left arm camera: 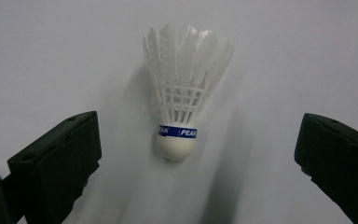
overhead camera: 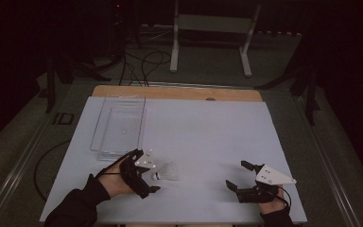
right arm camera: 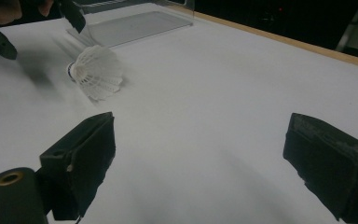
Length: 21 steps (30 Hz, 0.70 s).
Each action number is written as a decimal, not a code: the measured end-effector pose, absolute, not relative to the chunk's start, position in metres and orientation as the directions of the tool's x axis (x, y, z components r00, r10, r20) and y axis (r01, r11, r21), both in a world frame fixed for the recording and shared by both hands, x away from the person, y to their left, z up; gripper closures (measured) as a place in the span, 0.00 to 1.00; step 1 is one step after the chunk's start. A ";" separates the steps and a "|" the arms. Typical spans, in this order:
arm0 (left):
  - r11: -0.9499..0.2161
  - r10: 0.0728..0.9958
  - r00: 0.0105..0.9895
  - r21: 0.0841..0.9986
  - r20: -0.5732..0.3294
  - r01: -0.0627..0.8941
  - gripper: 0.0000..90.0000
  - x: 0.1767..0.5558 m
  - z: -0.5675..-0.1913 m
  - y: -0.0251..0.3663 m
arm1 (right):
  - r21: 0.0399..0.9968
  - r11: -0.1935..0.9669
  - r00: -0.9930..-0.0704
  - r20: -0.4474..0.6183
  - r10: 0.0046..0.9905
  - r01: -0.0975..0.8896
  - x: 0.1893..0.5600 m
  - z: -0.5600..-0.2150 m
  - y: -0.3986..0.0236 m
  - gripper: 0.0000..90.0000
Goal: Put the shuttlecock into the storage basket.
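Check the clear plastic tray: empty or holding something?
Empty. The clear plastic tray shows only its bare floor in the high view; the white feathered shuttlecock lies outside it on the white table.

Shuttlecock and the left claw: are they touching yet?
Apart. In the left gripper view the shuttlecock lies on the white table between the open jaws of the left claw, with bare table showing on both sides of its cork.

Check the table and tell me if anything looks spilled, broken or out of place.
Nothing stands out. The shuttlecock lies on its side on the white table, feathers looking intact, between the open jaws of the left gripper. The clear tray sits flat and empty. The right gripper is open, holding nothing.
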<state>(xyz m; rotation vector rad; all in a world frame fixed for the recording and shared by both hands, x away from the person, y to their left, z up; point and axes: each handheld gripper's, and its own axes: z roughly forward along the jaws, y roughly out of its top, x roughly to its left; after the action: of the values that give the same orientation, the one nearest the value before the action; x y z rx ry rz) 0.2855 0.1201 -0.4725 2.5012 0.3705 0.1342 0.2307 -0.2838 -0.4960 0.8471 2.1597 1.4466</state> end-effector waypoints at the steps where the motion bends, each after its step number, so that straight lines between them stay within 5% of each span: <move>1: -0.785 0.295 0.955 0.574 0.017 0.232 0.02 0.286 -0.473 0.119 | 0.924 0.279 -0.734 0.001 0.680 0.260 0.231 -0.496 -0.284 0.10; 21: -0.838 0.288 0.957 0.474 -0.038 0.271 0.31 0.296 -0.489 0.111 | 0.921 0.284 -0.735 0.003 0.678 0.266 0.231 -0.496 -0.283 0.10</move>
<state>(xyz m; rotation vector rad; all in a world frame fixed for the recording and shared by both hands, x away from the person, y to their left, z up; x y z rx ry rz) 0.2960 0.1112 -0.4889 2.6173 0.3984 0.0476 0.2309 -0.2833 -0.4963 0.8502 2.1685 1.4400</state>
